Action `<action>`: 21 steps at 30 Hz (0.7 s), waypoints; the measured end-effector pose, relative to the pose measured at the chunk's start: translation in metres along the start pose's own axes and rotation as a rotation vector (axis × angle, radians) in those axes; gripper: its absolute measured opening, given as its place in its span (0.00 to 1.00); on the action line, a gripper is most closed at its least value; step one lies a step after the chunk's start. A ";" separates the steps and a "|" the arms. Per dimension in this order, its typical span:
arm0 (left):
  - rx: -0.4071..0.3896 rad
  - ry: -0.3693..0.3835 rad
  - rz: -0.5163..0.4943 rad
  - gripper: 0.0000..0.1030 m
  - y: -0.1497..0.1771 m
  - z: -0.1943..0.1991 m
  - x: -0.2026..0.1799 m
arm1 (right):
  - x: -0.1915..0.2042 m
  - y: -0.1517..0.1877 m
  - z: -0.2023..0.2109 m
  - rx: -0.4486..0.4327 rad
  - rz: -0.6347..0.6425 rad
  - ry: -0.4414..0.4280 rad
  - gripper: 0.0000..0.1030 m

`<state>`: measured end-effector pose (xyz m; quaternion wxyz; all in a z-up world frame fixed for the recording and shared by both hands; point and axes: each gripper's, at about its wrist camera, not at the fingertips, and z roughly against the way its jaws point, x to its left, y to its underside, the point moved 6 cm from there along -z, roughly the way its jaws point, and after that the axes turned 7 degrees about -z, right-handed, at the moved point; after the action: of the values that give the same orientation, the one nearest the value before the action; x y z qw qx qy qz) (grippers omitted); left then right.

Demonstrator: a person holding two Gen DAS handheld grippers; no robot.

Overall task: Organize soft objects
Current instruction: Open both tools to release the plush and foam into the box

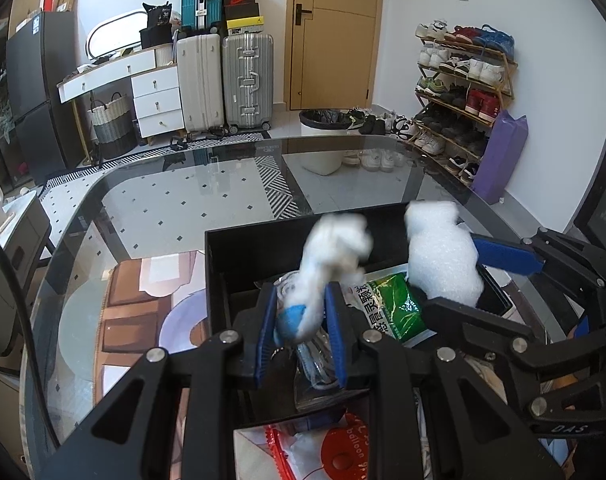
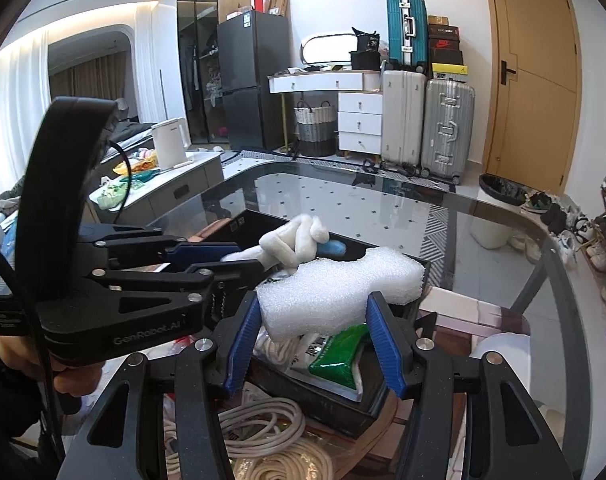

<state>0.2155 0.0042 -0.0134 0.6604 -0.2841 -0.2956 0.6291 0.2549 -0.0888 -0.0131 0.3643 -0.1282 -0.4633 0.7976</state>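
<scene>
A white plush toy (image 1: 331, 244) with a blue patch sticks up from between the blue pads of my left gripper (image 1: 301, 292), which is shut on its lower part. In the right wrist view the same toy (image 2: 299, 236) pokes out of the left gripper (image 2: 249, 256) over the black box (image 2: 383, 254). A white foam piece (image 2: 335, 292) lies across my right gripper (image 2: 314, 300), and both blue pads touch its sides. In the left wrist view the foam piece (image 1: 443, 256) hangs above the box's right part, inside the right gripper (image 1: 451, 272).
The black box (image 1: 263, 240) stands on a glass table (image 1: 163, 200) and holds a green packet (image 1: 395, 300) and clear plastic bags. Coiled white rope (image 2: 263, 420) and a red packet (image 1: 343, 452) lie in front of it. A hand (image 2: 63, 380) grips the left tool.
</scene>
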 end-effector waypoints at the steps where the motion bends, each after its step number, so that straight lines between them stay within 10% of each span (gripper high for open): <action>1: -0.003 -0.001 -0.004 0.23 0.000 0.002 0.000 | -0.001 0.000 0.001 -0.005 -0.002 0.005 0.61; 14: -0.050 -0.011 -0.018 0.87 0.011 0.036 -0.001 | -0.010 0.019 0.044 -0.040 -0.064 0.037 0.99; 21: -0.062 -0.018 -0.020 0.94 0.022 0.054 0.002 | -0.010 0.039 0.063 -0.017 -0.075 0.060 0.99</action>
<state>0.1607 0.0073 0.0059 0.6549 -0.2959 -0.3239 0.6154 0.2097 -0.1486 -0.0134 0.4066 -0.1378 -0.4631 0.7754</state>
